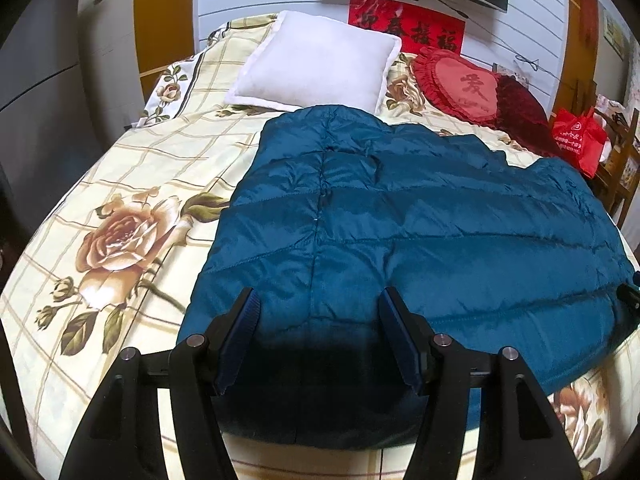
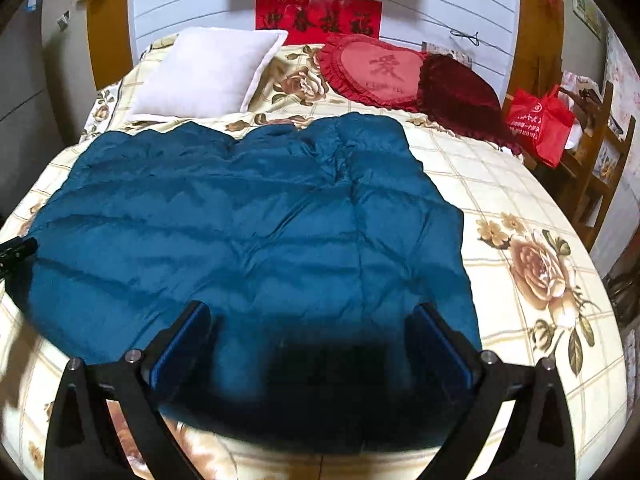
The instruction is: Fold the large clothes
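A large teal quilted down jacket (image 1: pixel 400 232) lies spread flat on the bed, and it also fills the middle of the right wrist view (image 2: pixel 248 232). My left gripper (image 1: pixel 318 304) is open and empty, hovering above the jacket's near left part. My right gripper (image 2: pixel 310 316) is open and empty, hovering above the jacket's near right part. The tip of the right gripper shows at the right edge of the left wrist view (image 1: pixel 630 296), and the left gripper's tip shows at the left edge of the right wrist view (image 2: pixel 16 250).
The bed has a cream floral check sheet (image 1: pixel 120 208). A white pillow (image 1: pixel 316 64), a red heart cushion (image 1: pixel 460 80) and a dark red cushion (image 1: pixel 524 108) lie at the head. A red bag (image 2: pixel 540 120) sits on a wooden chair (image 2: pixel 600 160) to the right.
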